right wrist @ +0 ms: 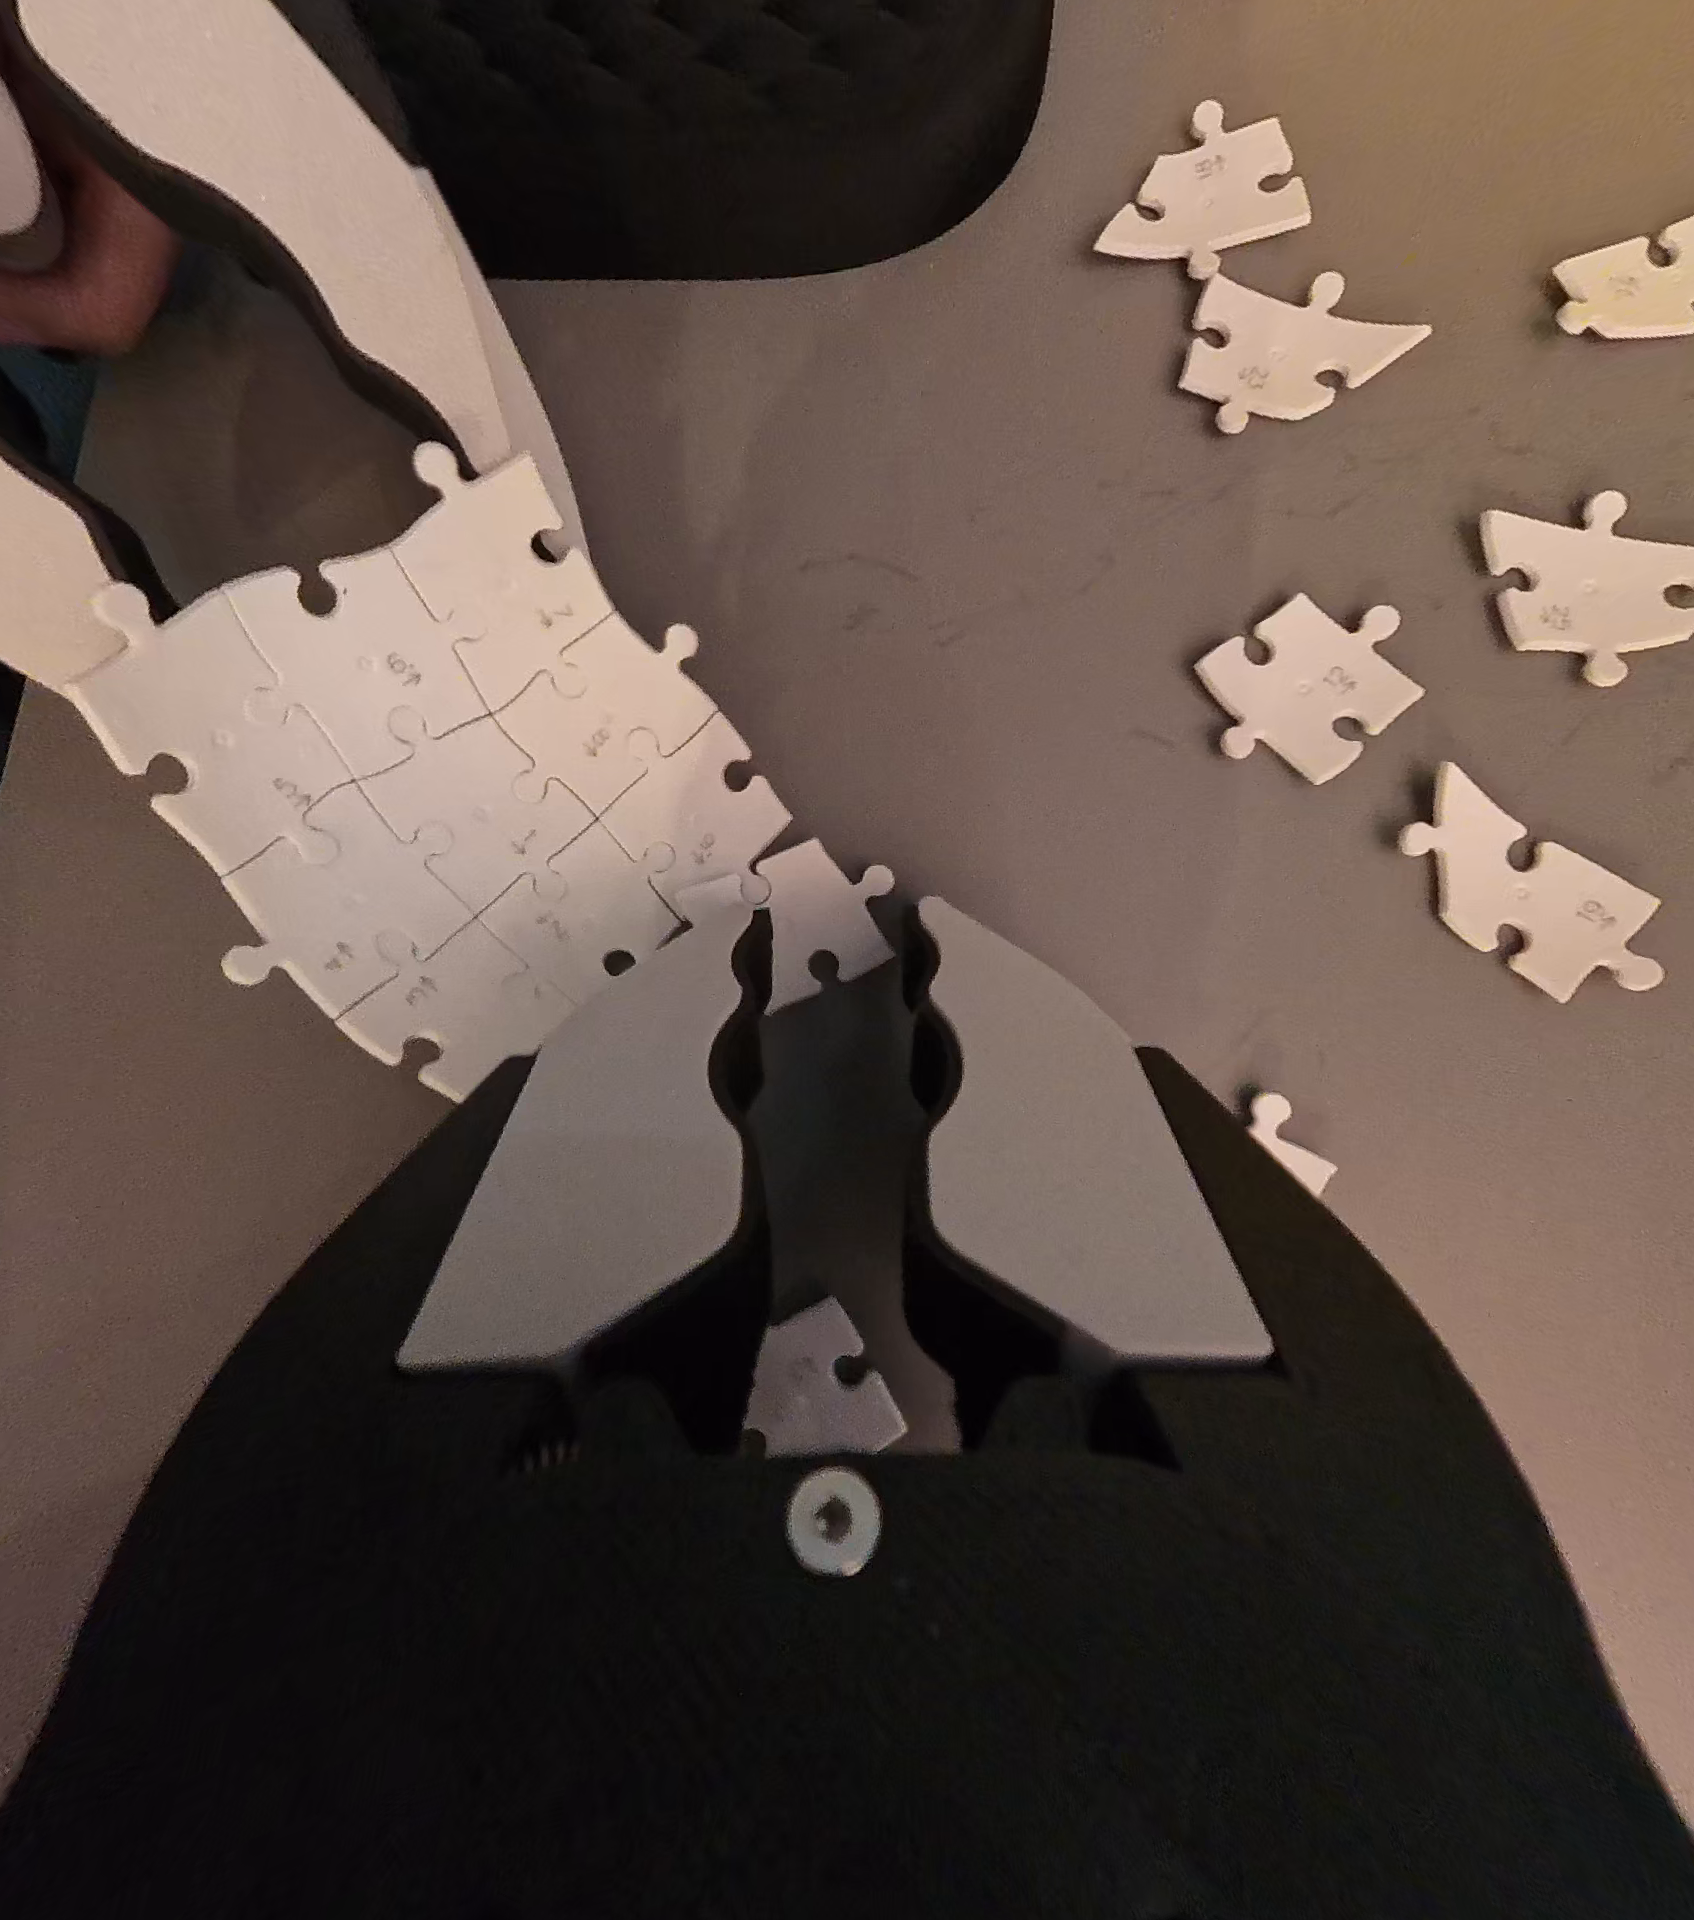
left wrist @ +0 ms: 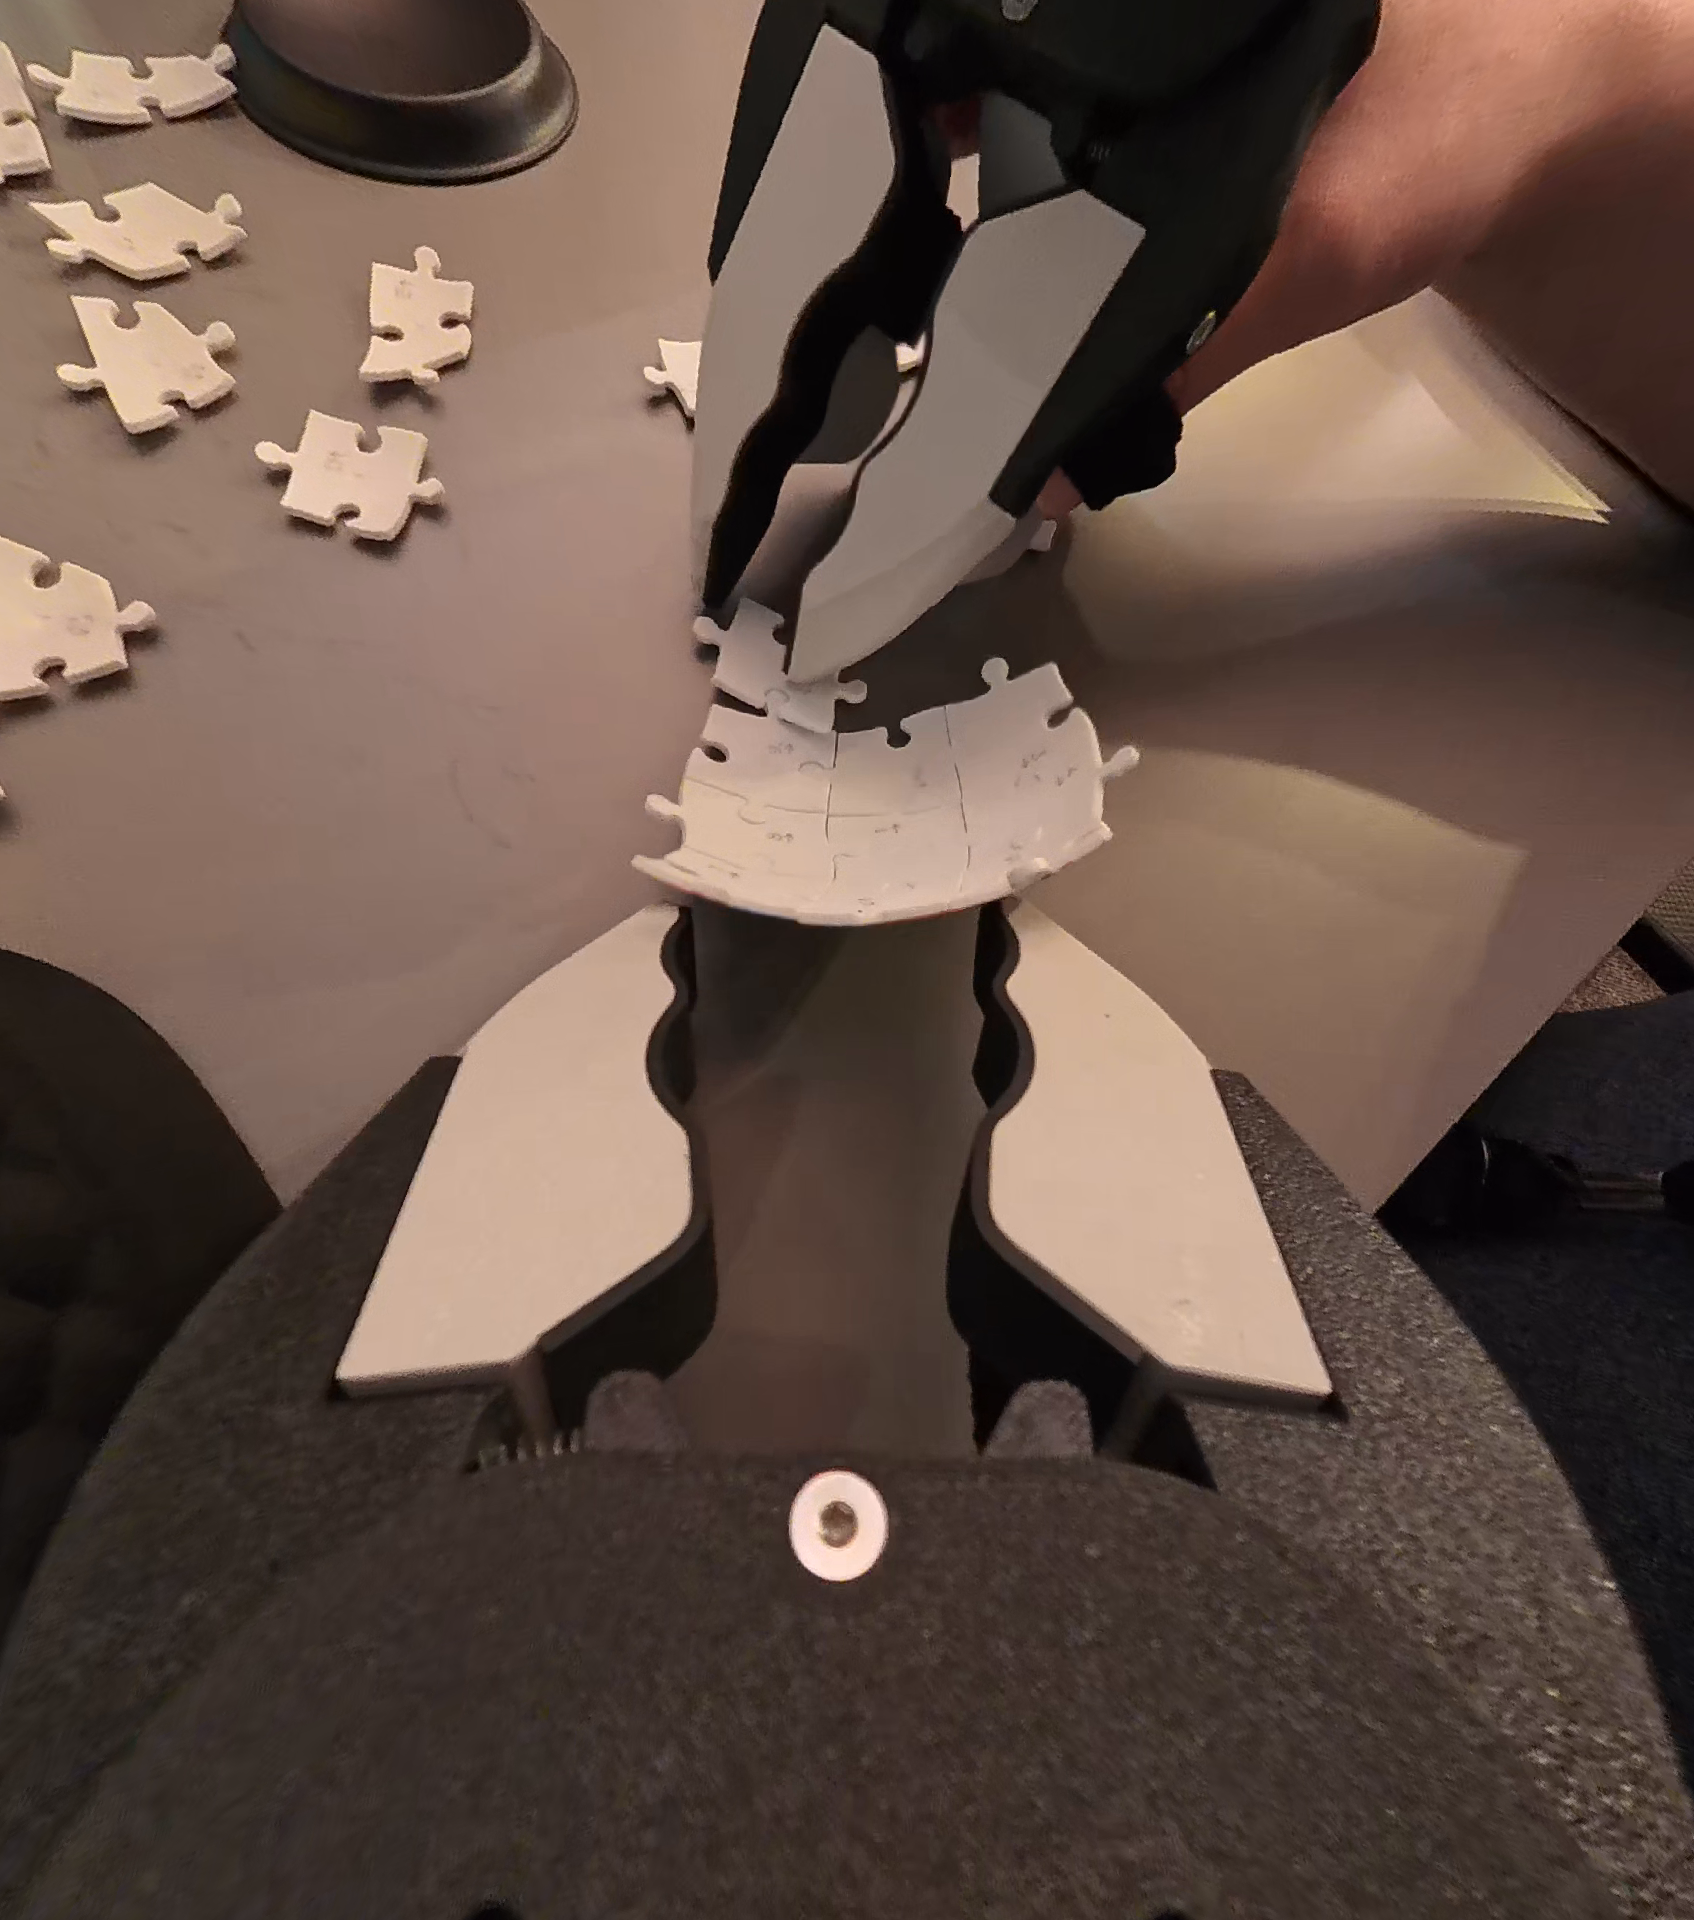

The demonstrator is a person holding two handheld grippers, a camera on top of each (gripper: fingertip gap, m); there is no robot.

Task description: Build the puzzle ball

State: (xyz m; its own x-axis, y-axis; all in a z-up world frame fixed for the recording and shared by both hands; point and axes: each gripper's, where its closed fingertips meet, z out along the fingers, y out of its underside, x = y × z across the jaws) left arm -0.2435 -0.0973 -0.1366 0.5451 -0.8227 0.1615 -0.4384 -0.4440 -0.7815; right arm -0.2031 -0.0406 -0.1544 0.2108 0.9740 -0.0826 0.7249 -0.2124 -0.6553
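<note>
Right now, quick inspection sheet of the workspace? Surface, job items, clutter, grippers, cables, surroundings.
Surface: grey table, scuffed, a bright patch at its right edge.
Job's things: curved panel of joined white pieces held off the table; single piece at the panel's edge, not seated; loose pieces scattered flat.
Clutter: dark round base at the far edge, near the loose pieces.
Grippers: left gripper shut on the panel's edge; right gripper shut on the single piece.
Cables: nothing seen.
Surroundings: dark padded chair beside the table; a forearm behind the right gripper.
</note>
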